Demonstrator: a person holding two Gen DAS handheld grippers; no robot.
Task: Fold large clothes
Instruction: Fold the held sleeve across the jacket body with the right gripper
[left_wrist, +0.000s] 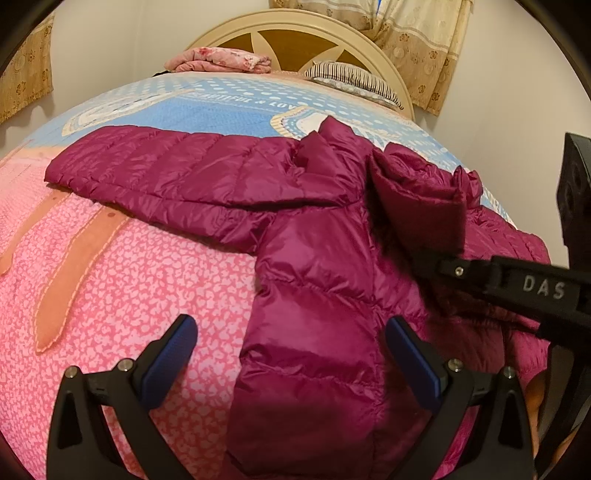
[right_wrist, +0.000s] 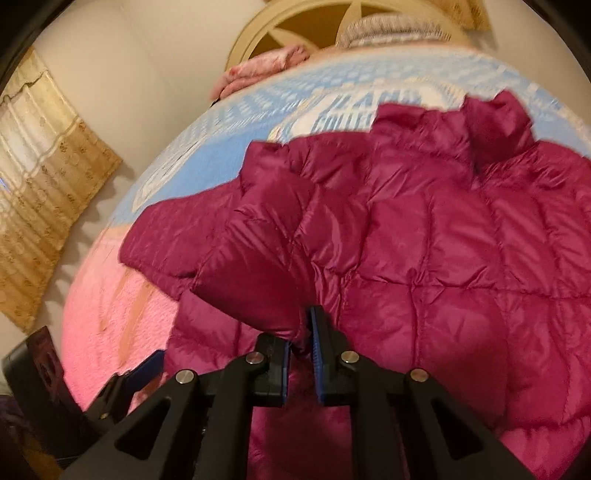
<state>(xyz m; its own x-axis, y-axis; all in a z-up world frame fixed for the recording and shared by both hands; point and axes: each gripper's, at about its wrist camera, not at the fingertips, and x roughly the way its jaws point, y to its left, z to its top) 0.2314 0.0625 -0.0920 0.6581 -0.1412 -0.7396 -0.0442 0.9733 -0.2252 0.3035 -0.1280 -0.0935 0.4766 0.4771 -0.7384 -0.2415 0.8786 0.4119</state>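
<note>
Magenta puffer jacket on the bed, one edge pinched in my right hand-held gripper.

From the left wrist camera I see the puffer jacket (left_wrist: 314, 258) lying across the pink-and-blue bedspread (left_wrist: 129, 295), one sleeve (left_wrist: 155, 166) stretched flat toward the left edge and the collar end pointing at the headboard (left_wrist: 295, 40). My left hand-held gripper (left_wrist: 290, 347) hangs wide open just above the jacket's lower left side, one blue pad (left_wrist: 173, 350) over the bedspread and the other over the quilted fabric, gripping nothing. My right hand-held gripper (right_wrist: 301, 347) is clamped on a raised fold of the jacket (right_wrist: 258, 277), lifted off the body of the garment. A striped pillow (left_wrist: 351, 79) and a folded pink floral cloth (left_wrist: 221, 61) lie against the headboard.
</note>
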